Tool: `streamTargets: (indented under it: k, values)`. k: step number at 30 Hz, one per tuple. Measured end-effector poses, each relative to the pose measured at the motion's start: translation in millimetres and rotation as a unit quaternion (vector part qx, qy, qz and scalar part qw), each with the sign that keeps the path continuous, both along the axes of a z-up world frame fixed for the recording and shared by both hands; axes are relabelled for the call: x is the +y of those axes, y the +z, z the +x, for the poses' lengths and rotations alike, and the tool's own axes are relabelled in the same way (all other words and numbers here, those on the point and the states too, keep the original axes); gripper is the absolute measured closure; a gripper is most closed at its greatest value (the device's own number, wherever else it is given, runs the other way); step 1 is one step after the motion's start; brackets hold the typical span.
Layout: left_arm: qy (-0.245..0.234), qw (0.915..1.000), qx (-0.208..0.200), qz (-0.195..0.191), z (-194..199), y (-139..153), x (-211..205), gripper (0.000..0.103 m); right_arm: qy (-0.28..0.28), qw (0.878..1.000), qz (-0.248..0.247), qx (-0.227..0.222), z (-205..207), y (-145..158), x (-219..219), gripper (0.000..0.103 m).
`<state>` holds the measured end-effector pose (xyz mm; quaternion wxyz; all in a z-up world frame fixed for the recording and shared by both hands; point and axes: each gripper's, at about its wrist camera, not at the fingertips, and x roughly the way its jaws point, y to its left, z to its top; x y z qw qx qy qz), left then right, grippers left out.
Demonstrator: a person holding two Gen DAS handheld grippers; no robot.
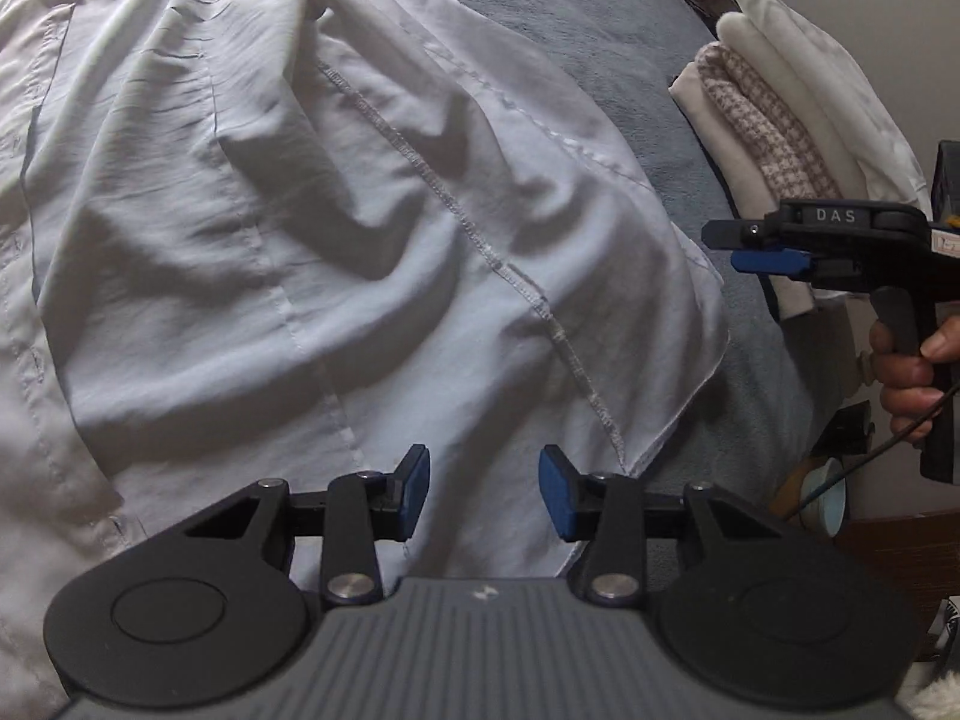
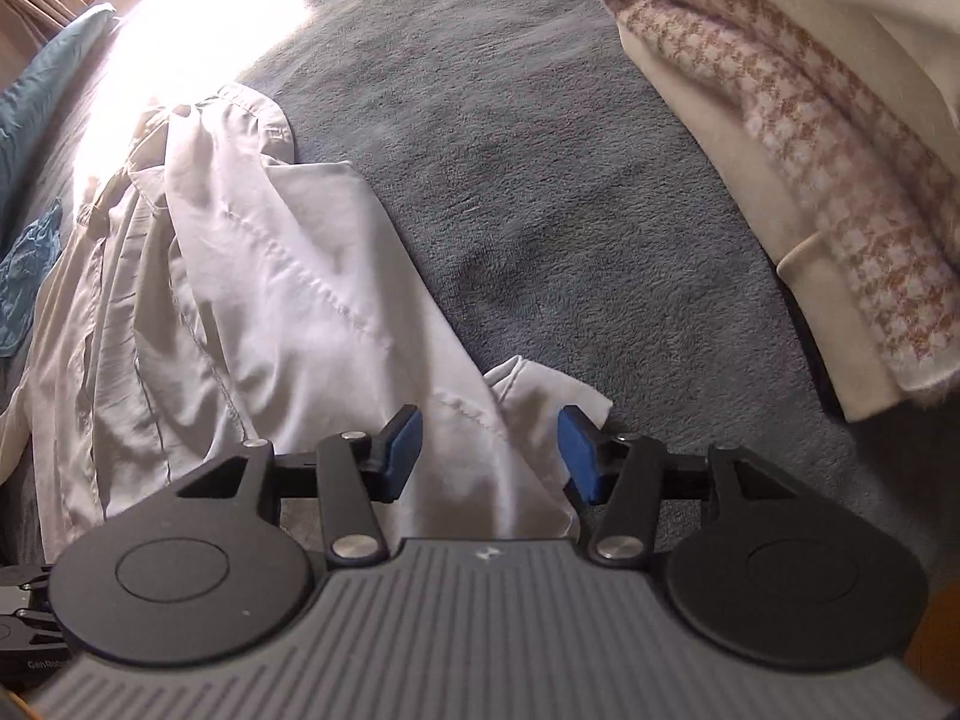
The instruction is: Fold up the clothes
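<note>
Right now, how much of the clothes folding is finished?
Done: a folded stack sits at the blanket's edge. In hand: nothing; the left claw and right claw hover open over the crumpled white shirt. Left: folding that shirt.

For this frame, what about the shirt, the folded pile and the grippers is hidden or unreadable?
- Pale grey button-up shirt: collar and far sleeve are cut off by the left wrist view's edge.
- Same shirt, right wrist view: top washed out by sun glare.
- Folded pile with pink houndstooth knit: cropped by the frame, item count unclear.
- Right gripper: seen side-on in the left wrist view, opening unreadable there.
</note>
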<state>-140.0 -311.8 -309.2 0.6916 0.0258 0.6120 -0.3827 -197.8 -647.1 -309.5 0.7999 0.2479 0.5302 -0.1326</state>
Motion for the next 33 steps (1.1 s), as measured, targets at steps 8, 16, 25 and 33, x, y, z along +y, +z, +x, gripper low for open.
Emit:
streamTargets:
  k: [8,16,25,33]
  values:
    - [0.012,0.9992,-0.014,-0.036,1.9,0.6,-55.5,0.062,0.016,1.0,0.02,-0.001,28.7,-25.6,-25.5,0.052]
    - [0.021,0.9989,-0.024,-0.035,8.2,-18.6,-96.6,0.062,0.055,0.996,0.062,-0.018,53.3,-49.0,-26.9,0.059]
    - [0.023,0.9996,-0.007,-0.015,1.7,-42.2,-105.7,0.062,0.082,0.994,0.043,-0.065,52.1,-24.5,-18.6,0.103]
    - [0.049,0.9979,0.014,-0.039,6.1,-49.0,-97.4,0.061,0.074,0.991,0.04,-0.108,37.6,6.8,-14.7,0.1]
